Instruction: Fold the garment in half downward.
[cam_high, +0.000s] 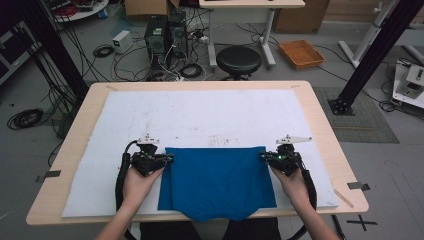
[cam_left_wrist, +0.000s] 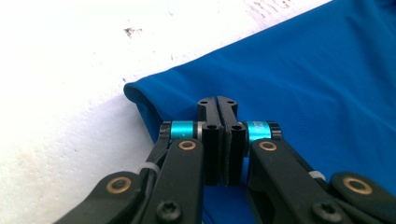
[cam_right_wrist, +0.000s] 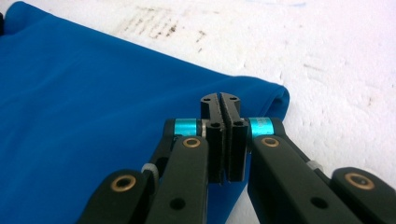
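A blue cloth (cam_high: 217, 185) lies flat on the white board (cam_high: 200, 110), its lower part hanging over the near edge. My left gripper (cam_high: 170, 158) is at the cloth's far left corner, held in a hand. In the left gripper view the gripper (cam_left_wrist: 217, 105) has its jaws pressed together on the edge of the blue cloth (cam_left_wrist: 317, 84). My right gripper (cam_high: 262, 156) is at the far right corner. In the right gripper view the gripper (cam_right_wrist: 220, 100) is likewise shut, on the folded edge of the cloth (cam_right_wrist: 84, 102).
The board covers most of a wooden table (cam_high: 320, 115), and its far half is bare apart from faint stains (cam_high: 218, 140). Beyond the table stand a black stool (cam_high: 238, 60), computer towers (cam_high: 165, 32) and loose cables on the floor.
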